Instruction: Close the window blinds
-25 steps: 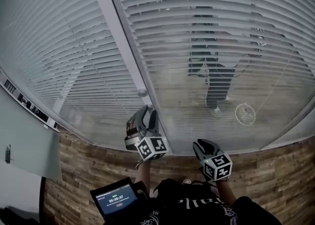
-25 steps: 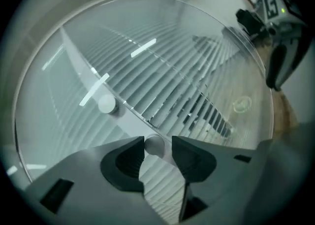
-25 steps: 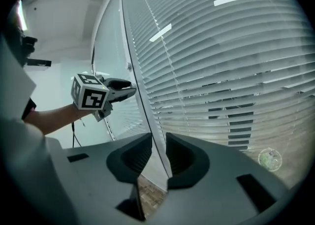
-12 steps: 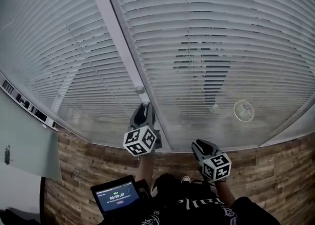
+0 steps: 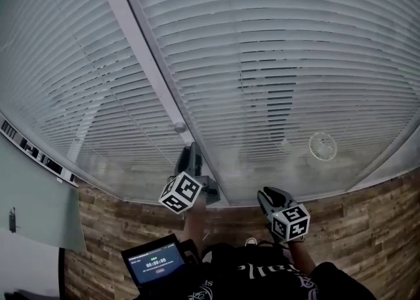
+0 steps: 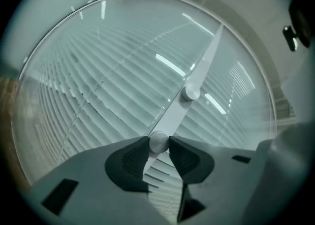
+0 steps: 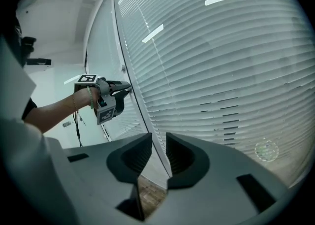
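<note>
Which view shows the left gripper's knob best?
Left gripper view: the knob sits between jaws that have just been closing, pads pressing it. In the head view the left gripper hides it; in the right gripper view it's too small.

Blind slats (image 5: pixel 275 42) reading matt white, and the glass (image 6: pixel 98 71) over them is glossy, throwing back bright streaks. The knob (image 6: pixel 158 141) looks smooth, satin metal. Right tongs (image 7: pixel 158 140): matt grey plastic shell, dark ribbed pads (image 7: pixel 137 155). Floor (image 5: pixel 367 226) down there is dull wood-grain plank.
</note>
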`<state>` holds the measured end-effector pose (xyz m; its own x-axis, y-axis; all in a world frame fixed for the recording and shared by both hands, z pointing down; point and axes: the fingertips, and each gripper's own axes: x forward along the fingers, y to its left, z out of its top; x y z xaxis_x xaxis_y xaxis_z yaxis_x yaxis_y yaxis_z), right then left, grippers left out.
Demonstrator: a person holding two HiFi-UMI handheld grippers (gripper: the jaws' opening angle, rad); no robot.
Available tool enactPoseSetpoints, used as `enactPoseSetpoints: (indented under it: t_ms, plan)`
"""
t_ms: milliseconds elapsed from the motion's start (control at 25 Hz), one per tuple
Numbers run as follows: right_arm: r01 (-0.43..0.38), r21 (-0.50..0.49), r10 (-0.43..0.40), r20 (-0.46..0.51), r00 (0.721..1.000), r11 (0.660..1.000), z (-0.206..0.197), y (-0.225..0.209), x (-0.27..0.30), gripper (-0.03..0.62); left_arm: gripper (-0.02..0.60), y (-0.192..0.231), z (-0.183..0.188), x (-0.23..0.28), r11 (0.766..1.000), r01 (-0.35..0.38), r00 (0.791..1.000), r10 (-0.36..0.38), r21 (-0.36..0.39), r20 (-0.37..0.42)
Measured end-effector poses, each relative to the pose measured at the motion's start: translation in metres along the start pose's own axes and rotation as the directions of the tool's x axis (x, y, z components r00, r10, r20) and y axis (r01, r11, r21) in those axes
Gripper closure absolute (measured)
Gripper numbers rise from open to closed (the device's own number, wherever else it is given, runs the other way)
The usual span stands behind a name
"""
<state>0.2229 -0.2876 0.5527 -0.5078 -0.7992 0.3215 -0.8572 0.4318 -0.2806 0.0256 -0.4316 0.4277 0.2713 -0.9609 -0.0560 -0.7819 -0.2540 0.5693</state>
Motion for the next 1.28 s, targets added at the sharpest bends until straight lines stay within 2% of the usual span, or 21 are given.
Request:
enactPoseSetpoints:
  t_ms: [160,320,360,400,440,640,840,1000,1160,1280]
  plan:
    - [-0.002,-0.004,0.002,-0.008,1.0,1.0,-0.003,0.005,0.002,0.494,0.456,0.001,-0.007,-0.007,0.982,0.02,0.999,-0.014,0.188,-0.033]
    - [0.03,0.002,-0.03,-0.003,1.0,1.0,0.012,0.006,-0.001,0.494,0.46,-0.008,-0.016,-0.028,0.939,0.056,0.995,-0.025,0.34,-0.096]
    - [0.037,0.002,-0.037,-0.003,0.999,0.999,0.01,0.006,0.001,0.494,0.472,-0.009,-0.024,-0.035,0.925,0.084,0.991,-0.039,0.372,-0.127]
    - [0.04,0.003,-0.04,-0.006,0.999,0.999,0.007,0.008,0.005,0.494,0.539,-0.007,-0.033,-0.043,0.912,0.116,0.986,-0.058,0.394,-0.156]
    - [0.039,0.006,-0.039,-0.009,0.999,0.999,0.002,0.012,0.009,0.494,0.574,-0.005,-0.04,-0.05,0.901,0.147,0.98,-0.078,0.408,-0.181]
    - [0.018,0.003,-0.018,-0.015,1.0,1.0,-0.011,0.048,0.032,0.494,0.577,0.02,-0.054,-0.09,0.871,0.229,0.954,-0.113,0.434,-0.277]
    - [-0.002,0.009,0.003,-0.035,0.999,1.0,-0.034,0.112,0.051,0.494,0.577,0.065,-0.05,-0.146,0.881,0.264,0.93,-0.125,0.392,-0.345]
    - [-0.005,0.012,0.005,-0.038,0.999,1.0,-0.058,0.173,0.064,0.494,0.577,0.101,-0.039,-0.188,0.872,0.322,0.905,-0.169,0.369,-0.39]
    - [0.014,0.022,-0.013,-0.049,0.999,1.0,-0.079,0.23,0.069,0.494,0.577,0.12,-0.032,-0.235,0.839,0.417,0.858,-0.236,0.35,-0.457]
    - [0.046,0.054,-0.045,-0.022,0.999,0.997,-0.095,0.275,0.062,0.494,0.577,0.128,-0.026,-0.28,0.789,0.514,0.806,-0.31,0.335,-0.505]
